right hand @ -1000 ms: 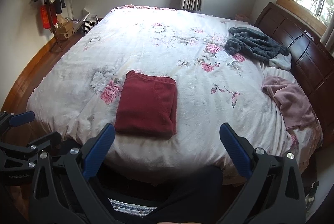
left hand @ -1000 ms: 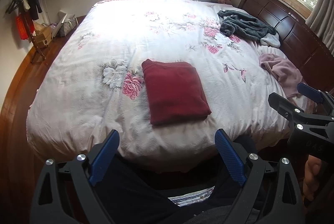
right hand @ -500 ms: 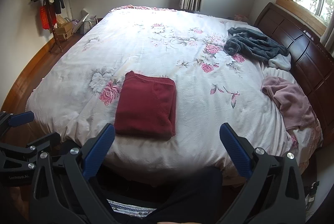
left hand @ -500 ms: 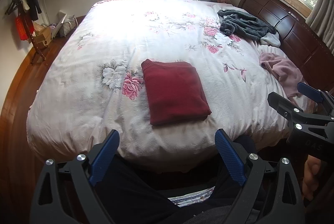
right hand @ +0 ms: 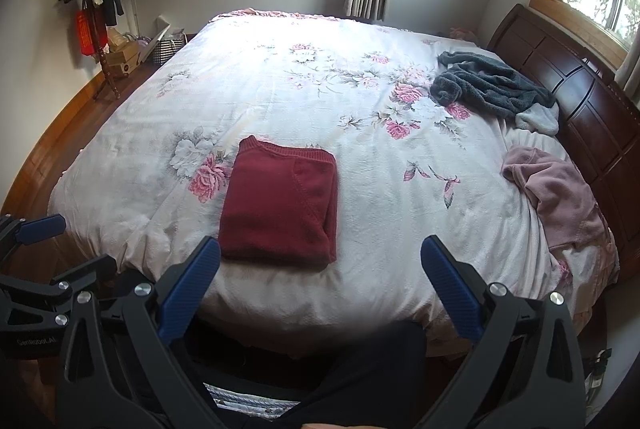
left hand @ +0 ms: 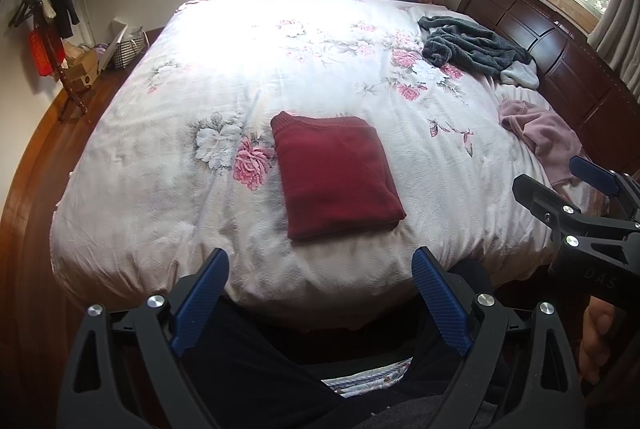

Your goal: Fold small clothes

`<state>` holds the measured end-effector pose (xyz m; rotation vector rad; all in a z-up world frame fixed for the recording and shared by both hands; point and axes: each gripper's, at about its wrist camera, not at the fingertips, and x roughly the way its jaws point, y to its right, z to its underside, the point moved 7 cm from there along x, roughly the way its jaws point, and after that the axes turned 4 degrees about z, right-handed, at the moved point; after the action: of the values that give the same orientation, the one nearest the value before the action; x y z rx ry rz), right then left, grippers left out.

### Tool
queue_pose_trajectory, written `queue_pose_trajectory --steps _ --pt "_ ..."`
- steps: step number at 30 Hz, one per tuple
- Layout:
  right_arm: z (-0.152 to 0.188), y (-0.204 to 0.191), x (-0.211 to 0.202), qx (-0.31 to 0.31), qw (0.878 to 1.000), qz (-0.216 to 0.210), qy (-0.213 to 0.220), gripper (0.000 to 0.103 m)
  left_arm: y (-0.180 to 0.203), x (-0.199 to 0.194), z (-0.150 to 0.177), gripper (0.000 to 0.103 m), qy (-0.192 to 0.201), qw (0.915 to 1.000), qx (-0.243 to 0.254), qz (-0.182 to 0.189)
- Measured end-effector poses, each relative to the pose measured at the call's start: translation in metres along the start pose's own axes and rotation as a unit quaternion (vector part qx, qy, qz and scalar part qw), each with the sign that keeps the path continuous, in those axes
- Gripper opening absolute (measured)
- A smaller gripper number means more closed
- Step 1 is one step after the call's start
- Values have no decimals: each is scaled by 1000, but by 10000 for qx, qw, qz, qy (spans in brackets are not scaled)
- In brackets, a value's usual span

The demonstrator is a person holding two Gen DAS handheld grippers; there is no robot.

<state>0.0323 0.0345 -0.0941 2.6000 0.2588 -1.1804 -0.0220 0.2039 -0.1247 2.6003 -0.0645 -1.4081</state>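
A dark red sweater (left hand: 336, 173) (right hand: 280, 209) lies folded into a neat rectangle on the floral bedspread (left hand: 240, 69) (right hand: 260, 77), near the bed's front edge. My left gripper (left hand: 320, 265) hangs open just short of that edge, holding nothing. My right gripper (right hand: 320, 253) is likewise open and empty, pulled back from the bed at about the same height. Each gripper shows at the side of the other's view: the right one (left hand: 560, 181) on the right, the left one (right hand: 40, 241) on the left. Neither touches the sweater.
A grey fleece garment (left hand: 472, 45) (right hand: 492, 89) and a crumpled pink garment (left hand: 540, 133) (right hand: 556, 189) lie by the dark wooden headboard (right hand: 580, 97) on the right. A coat stand (right hand: 96, 9) and boxes stand at the left wall. The person's dark trousers fill the bottom.
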Motion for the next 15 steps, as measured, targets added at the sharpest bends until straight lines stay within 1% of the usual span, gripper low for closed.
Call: queue_pose_trajectory --steps 15 --pt "-1 2 1 1 10000 -24 -12 100 -1 8 -3 93 -60 10000 60 19"
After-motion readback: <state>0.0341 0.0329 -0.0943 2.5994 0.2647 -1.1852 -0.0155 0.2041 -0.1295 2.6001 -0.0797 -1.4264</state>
